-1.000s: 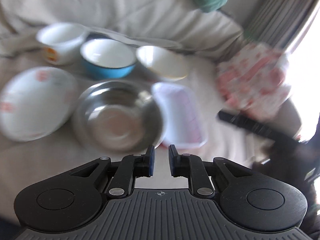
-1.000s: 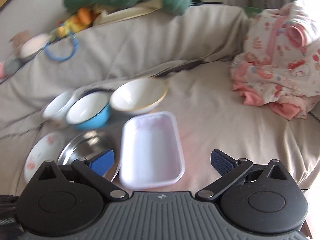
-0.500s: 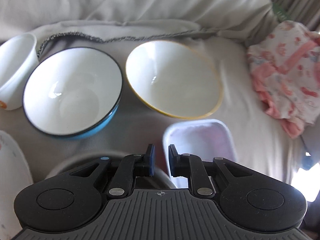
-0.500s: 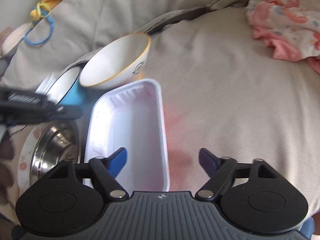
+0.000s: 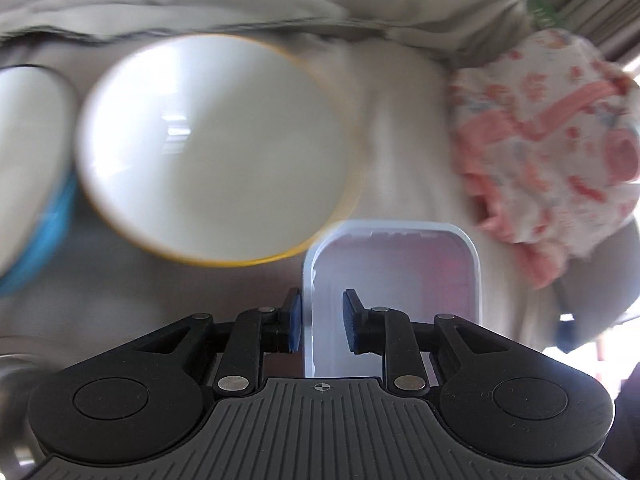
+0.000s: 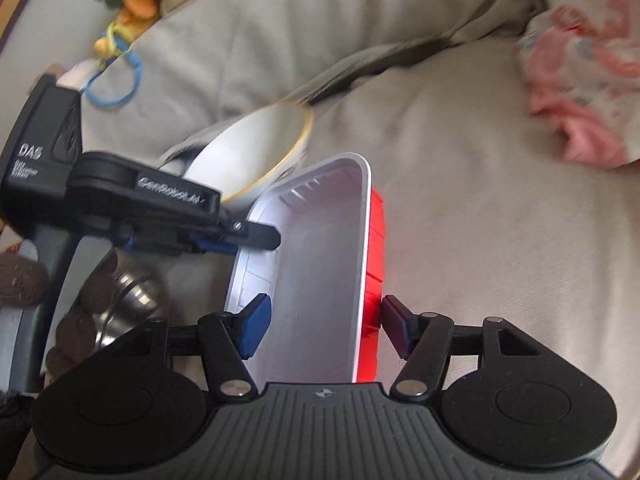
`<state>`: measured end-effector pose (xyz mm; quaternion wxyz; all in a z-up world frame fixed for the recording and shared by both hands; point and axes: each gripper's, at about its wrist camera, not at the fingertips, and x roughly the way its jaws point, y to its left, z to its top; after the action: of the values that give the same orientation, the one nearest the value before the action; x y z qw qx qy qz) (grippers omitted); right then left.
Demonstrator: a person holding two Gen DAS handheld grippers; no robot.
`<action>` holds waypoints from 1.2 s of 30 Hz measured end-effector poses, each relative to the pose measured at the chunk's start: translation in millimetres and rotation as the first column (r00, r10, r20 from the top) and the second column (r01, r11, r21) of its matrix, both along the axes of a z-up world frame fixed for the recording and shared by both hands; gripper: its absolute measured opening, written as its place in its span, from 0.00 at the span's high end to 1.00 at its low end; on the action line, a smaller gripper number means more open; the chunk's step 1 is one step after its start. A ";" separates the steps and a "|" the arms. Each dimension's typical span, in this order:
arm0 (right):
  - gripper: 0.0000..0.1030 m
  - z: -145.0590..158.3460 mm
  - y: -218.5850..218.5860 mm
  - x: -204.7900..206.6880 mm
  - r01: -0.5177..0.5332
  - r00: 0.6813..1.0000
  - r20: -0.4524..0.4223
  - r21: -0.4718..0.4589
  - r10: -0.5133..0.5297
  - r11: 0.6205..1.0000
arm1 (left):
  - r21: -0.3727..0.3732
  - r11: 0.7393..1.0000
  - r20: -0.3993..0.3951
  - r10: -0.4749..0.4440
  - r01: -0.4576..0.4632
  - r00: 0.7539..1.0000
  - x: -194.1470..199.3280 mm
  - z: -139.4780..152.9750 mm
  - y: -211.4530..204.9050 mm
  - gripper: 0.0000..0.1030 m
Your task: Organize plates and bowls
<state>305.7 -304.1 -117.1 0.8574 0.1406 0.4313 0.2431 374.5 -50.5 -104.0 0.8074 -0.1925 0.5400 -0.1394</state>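
A white rectangular tray (image 5: 400, 280) with a red outer side (image 6: 374, 264) lies on the beige cover. My left gripper (image 5: 322, 322) straddles its left rim; the jaws are opening, a narrow gap apart, and the pads do not press on the rim. It enters the right wrist view as the left gripper (image 6: 256, 236). My right gripper (image 6: 324, 326) has one finger inside the tray and one outside its red right wall. Those jaws are closing and do not squeeze the wall. A white bowl with a yellow rim (image 5: 216, 148) (image 6: 256, 156) stands just behind the tray.
A blue bowl (image 5: 28, 160) sits left of the yellow-rimmed one. A steel bowl (image 6: 132, 300) lies left of the tray. Pink patterned cloth (image 5: 552, 148) (image 6: 580, 80) is bunched at the right. Soft toys (image 6: 120, 0) and a blue ring (image 6: 116, 80) lie on the back cushion.
The left gripper moved right and down from over the bowls to the tray's left rim, and its jaws parted. The right gripper sank toward the tray's right wall and its jaws narrowed.
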 end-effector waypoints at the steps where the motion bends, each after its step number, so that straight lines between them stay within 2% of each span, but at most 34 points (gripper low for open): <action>1: 0.40 0.8 -7.9 4.2 0.034 0.999 0.010 -0.016 -0.033 0.999 | -0.026 1.000 0.009 -0.017 0.017 1.000 1.8 -0.6 -4.9 0.77; 3: 0.39 0.8 -15.6 8.6 0.094 0.995 0.043 -0.078 -0.091 0.993 | -0.032 0.999 0.047 -0.041 0.043 0.998 0.2 2.5 -11.2 0.76; 5: 0.39 1.0 -16.8 7.2 0.175 0.983 0.096 -0.179 -0.159 0.968 | -0.024 0.999 0.078 -0.043 0.045 0.996 -9.1 11.2 -9.1 0.76; 7: 0.34 5.0 -16.1 -0.6 0.219 0.970 0.154 -0.231 -0.187 0.948 | -0.070 0.997 0.112 -0.032 0.040 0.993 -29.1 25.4 7.0 0.76; 10: 0.32 15.5 -14.5 -15.6 0.206 0.967 0.190 -0.203 -0.168 0.957 | -0.084 0.996 0.201 0.031 -0.014 0.979 -70.5 54.3 44.0 0.76; 11: 0.31 20.9 -8.3 -18.3 0.186 0.970 0.192 -0.184 -0.151 0.965 | -0.061 0.997 0.238 0.067 -0.054 0.969 -86.8 63.8 58.4 0.76; 13: 0.30 27.3 4.6 -22.3 0.145 0.976 0.185 -0.154 -0.115 0.977 | 0.037 0.985 0.301 0.148 -0.167 0.942 -119.3 77.6 86.8 0.76; 15: 0.28 33.7 26.4 -22.7 0.077 0.986 0.158 -0.121 -0.057 0.990 | 0.139 0.946 0.327 0.237 -0.294 0.915 -148.0 80.5 114.0 0.76; 17: 0.26 35.7 52.2 -25.4 0.006 0.993 0.119 -0.097 0.005 0.995 | 0.160 0.910 0.300 0.324 -0.382 0.897 -169.2 72.9 140.5 0.76; 21: 0.23 26.8 102.6 -36.5 -0.097 0.994 0.034 -0.077 0.100 0.992 | 0.081 0.882 0.215 0.440 -0.464 0.872 -199.6 44.3 175.8 0.76; 25: 0.23 6.1 139.9 -46.1 -0.155 0.986 -0.067 -0.048 0.152 0.987 | 0.016 0.890 0.169 0.447 -0.456 0.878 -202.8 25.2 181.8 0.76; 29: 0.23 -4.4 146.3 -44.2 -0.147 0.980 -0.136 0.002 0.146 0.989 | -0.032 0.905 0.139 0.424 -0.424 0.895 -205.4 10.5 178.9 0.77; 33: 0.26 -1.5 147.8 -45.8 -0.135 0.983 -0.121 0.008 0.135 0.991 | -0.050 0.904 0.092 0.428 -0.425 0.899 -204.6 -1.6 176.2 0.78; 36: 0.26 2.2 148.1 -47.9 -0.144 0.984 -0.108 -0.005 0.142 0.990 | -0.054 0.915 0.073 0.402 -0.399 0.912 -207.7 -6.2 170.1 0.79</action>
<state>257.8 -156.0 -114.9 0.8140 0.1168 0.4874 0.2935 166.8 119.6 -110.2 0.8368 -0.3082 0.4524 0.0112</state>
